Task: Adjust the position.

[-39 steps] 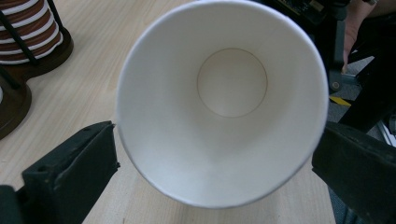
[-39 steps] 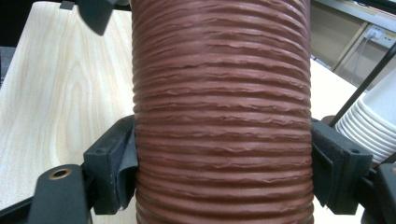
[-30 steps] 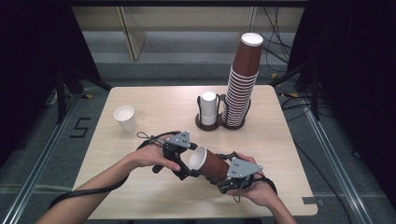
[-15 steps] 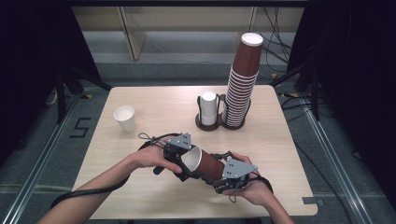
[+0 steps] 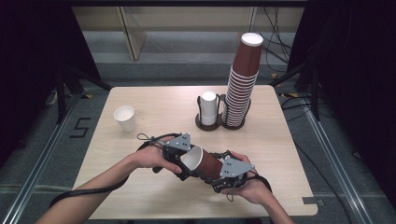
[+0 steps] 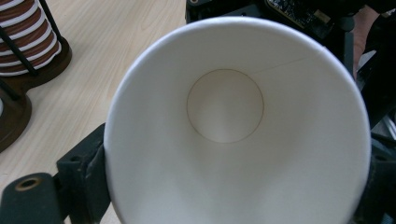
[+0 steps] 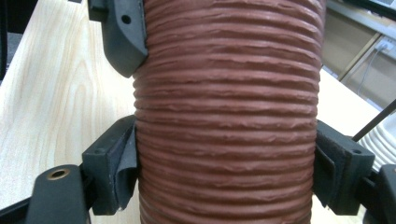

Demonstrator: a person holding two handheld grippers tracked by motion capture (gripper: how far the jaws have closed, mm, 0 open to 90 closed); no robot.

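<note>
Since the earlier frames the left claw (image 5: 187, 161) has been closing its jaws in on the rim end of the brown ribbed cup (image 5: 208, 163), which lies between them. Both hands have barely shifted above the near part of the table (image 5: 154, 102).

In the left gripper view the left claw's black pads sit against both sides of the cup's wide white mouth, its round bottom visible deep inside. They touch the rim at left and right, so the left claw has hold of the cup at its open end.

The right claw (image 5: 219, 179) is partly closed around the cup's narrower lower body. In the right gripper view its pads (image 7: 116, 172) press on the ribbed brown wall from both sides, and one jaw of the left claw shows farther up against the same wall.

The cup lies nearly level between the two claws, just above the table, with its mouth turned to the person's left.

Farther back, near the middle of the table, a dark two-ring holder (image 5: 205, 125) carries a short white stack (image 5: 208, 107) in its left ring and a tall stack of brown cups (image 5: 242, 81) in its right. A single white cup (image 5: 125, 118) stands upright well apart, toward the left edge.
</note>
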